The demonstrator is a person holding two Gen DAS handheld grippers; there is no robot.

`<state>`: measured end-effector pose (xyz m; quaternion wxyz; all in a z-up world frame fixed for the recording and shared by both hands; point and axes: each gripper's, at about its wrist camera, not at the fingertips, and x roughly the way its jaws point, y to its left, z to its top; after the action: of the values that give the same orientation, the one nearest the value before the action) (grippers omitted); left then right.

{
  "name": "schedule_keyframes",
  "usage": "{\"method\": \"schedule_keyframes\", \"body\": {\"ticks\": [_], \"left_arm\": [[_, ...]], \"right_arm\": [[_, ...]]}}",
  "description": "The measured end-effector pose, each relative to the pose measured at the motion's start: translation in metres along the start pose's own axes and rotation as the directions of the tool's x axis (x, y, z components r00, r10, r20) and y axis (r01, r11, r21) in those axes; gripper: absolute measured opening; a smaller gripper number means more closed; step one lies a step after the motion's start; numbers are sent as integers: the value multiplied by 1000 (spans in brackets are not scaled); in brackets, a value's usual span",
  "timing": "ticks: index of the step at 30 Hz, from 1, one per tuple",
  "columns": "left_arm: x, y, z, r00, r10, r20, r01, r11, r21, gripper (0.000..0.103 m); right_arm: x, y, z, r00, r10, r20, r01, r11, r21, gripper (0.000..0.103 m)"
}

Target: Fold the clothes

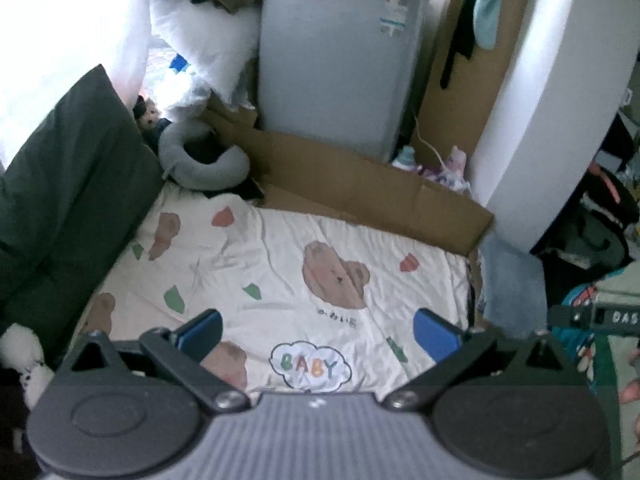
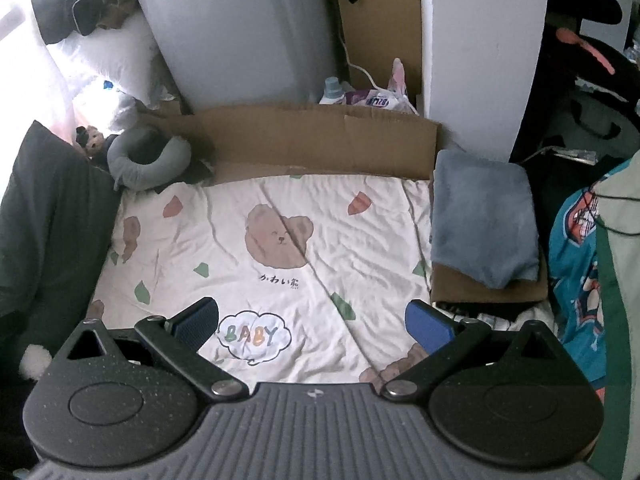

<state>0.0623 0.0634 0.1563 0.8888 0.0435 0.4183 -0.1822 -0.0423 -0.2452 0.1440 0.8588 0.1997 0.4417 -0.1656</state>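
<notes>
**both tools empty above a bare bed, clothes off to your right**

your left tool (image 1: 318, 330) and right tool (image 2: 312, 322) both hang over the bear-print bedsheet (image 2: 280, 208) with their blue pads spread wide apart and nothing between them. that suits a start: you hold them high and back, so the whole sheet reads as the folding area.

the thing to fold is probably the teal printed garment (image 2: 576, 248), bunched at the far right edge beside the bed; how it lies is hard to tell, since only a strip of it shows. a folded grey-blue towel (image 2: 484, 216) sits on a piece of brown cardboard (image 2: 480, 288) at the bed's right side, between that garment and the open sheet, so it looks set aside already.

the room is boxed in: a dark cushion (image 2: 48, 216) along the left, a cardboard wall (image 2: 320, 140) across the back, and a grey neck pillow (image 2: 148, 156) in the back-left corner. the middle of the sheet is free, so bring the garment there, clear of the towel.
</notes>
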Motion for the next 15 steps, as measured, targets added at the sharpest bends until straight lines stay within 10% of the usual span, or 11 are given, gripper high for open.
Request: {"method": "schedule_keyframes", "body": {"ticks": [15], "left_arm": [[30,-30,-32,1000,2,5,-2,1000,5,103]], "right_arm": [[15,20,-38,999,20,-49,-24,996,-87,102]]}}
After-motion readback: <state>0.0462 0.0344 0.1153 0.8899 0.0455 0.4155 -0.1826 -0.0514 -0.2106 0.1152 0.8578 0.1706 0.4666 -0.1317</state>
